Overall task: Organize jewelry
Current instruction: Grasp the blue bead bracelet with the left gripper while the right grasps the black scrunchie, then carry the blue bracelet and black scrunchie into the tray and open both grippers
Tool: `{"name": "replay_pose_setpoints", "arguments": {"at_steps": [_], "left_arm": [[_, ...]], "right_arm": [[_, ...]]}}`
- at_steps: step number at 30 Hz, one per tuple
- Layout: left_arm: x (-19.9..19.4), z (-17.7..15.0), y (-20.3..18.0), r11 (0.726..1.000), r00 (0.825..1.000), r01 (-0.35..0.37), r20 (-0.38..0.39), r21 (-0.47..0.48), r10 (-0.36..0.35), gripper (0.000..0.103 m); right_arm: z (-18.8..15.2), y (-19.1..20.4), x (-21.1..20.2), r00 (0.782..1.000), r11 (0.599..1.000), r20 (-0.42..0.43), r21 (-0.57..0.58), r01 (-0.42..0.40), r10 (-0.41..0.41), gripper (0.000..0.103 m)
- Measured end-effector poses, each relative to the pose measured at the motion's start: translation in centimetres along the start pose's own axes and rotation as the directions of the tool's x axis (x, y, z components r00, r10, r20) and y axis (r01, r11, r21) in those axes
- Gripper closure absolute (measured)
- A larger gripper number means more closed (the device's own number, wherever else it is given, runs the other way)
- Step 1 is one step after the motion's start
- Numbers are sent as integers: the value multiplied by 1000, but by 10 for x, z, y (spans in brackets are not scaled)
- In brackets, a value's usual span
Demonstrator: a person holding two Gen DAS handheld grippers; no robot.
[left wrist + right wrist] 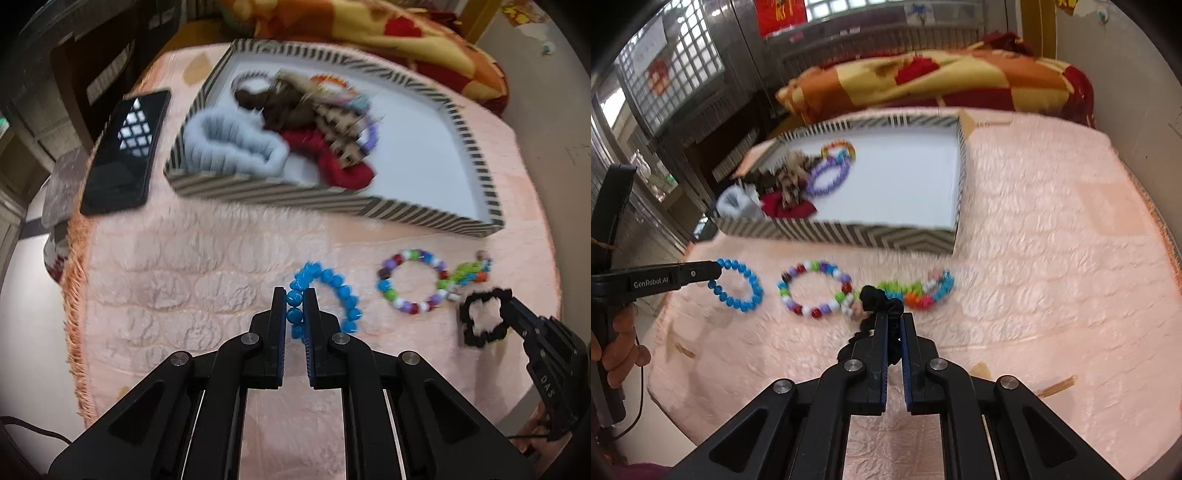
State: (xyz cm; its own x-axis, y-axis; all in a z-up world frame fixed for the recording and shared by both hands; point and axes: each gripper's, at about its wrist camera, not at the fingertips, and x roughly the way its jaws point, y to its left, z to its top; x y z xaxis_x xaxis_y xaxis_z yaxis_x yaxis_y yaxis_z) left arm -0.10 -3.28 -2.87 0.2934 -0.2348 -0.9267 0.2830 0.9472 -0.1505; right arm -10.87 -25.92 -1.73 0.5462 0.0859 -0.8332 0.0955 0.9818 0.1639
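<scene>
My left gripper [295,295] is shut on a blue bead bracelet [332,286], which lies on the pink cloth; it also shows in the right wrist view [746,288]. My right gripper [894,319] is shut on a black scrunchie [882,301], seen in the left wrist view [480,317] at the far right. A multicoloured bead bracelet [410,282] lies between them, also in the right wrist view [814,290]. A bright green, orange and blue bracelet [919,291] lies beside the scrunchie. The striped box [280,186] behind holds scrunchies and bracelets.
A black phone [125,151] lies left of the box. A folded red and yellow blanket [942,77] sits behind the box. The pink cloth's fringed edge [75,295] runs along the left. A wall stands to the right.
</scene>
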Motion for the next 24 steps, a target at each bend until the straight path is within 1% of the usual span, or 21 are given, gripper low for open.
{"name": "replay_pose_setpoints", "arguments": {"at_steps": [5, 11, 17, 20, 24], "left_arm": [[-25, 9, -6, 999, 999, 23, 36, 32, -24, 96], [-54, 21, -24, 996, 995, 23, 90, 88, -31, 96], [-68, 46, -40, 991, 991, 19, 131, 131, -37, 96], [-68, 62, -52, 986, 989, 11, 146, 166, -36, 96], [-56, 79, -68, 980, 990, 20, 131, 198, -47, 96]], "right_arm": [[14, 2, -17, 999, 1000, 44, 6, -21, 21, 97], [37, 6, -27, 995, 999, 90, -1, -32, 32, 97], [63, 5, -18, 995, 999, 96, 7, -33, 32, 97], [74, 3, -8, 996, 999, 88, 17, -32, 30, 97], [88, -2, 8, 997, 999, 73, 31, -5, 3, 97]]}}
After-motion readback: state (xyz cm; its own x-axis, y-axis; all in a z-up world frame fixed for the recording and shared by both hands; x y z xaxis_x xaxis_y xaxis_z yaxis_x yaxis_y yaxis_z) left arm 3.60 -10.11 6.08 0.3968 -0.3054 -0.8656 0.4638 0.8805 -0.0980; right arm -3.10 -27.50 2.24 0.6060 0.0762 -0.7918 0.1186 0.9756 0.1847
